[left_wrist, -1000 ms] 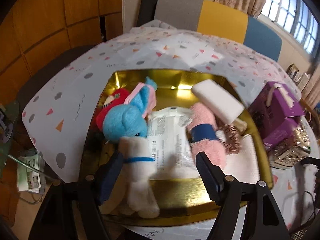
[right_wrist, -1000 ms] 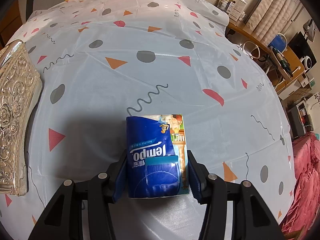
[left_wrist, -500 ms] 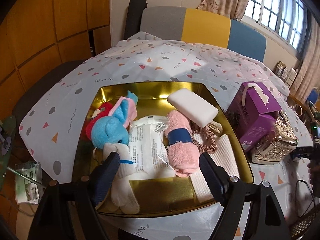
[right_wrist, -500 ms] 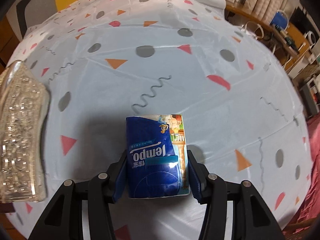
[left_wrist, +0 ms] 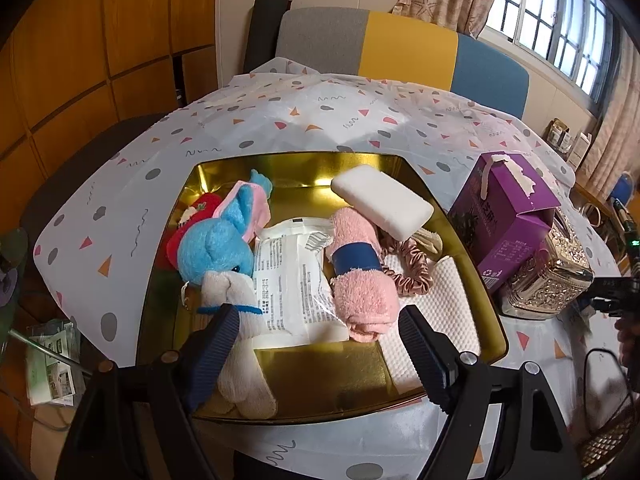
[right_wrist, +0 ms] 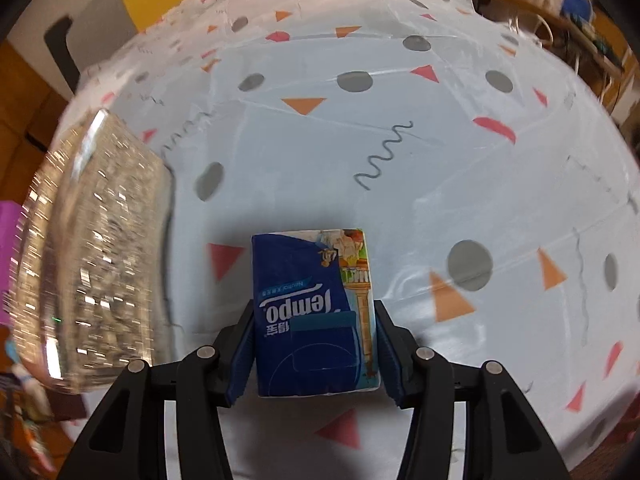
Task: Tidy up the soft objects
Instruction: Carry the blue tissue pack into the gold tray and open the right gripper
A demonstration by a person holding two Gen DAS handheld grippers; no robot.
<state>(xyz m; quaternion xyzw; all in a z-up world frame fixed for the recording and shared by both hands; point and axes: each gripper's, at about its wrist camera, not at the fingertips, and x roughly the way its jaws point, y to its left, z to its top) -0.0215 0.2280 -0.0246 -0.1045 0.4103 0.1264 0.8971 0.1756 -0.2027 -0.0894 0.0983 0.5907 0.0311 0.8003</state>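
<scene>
Nearest to us, our right gripper point(right_wrist: 316, 354) has its jaws clenched on a blue tissue pack point(right_wrist: 314, 312), lifted clear above the patterned table point(right_wrist: 400, 184); the pack's long axis runs straight away from the gripper, its printed name upside down to the camera. Our left gripper point(left_wrist: 320, 354) hangs with jaws released and spread, having just widened, nothing pressed between them, over the near edge of the gold tray point(left_wrist: 320, 376). Beyond, the tray already holds a blue plush toy point(left_wrist: 216, 248), a rolled pink towel point(left_wrist: 360, 276), a white sponge point(left_wrist: 382, 200) and more. We judge the sorting well advanced, with this pack yet to go in.
</scene>
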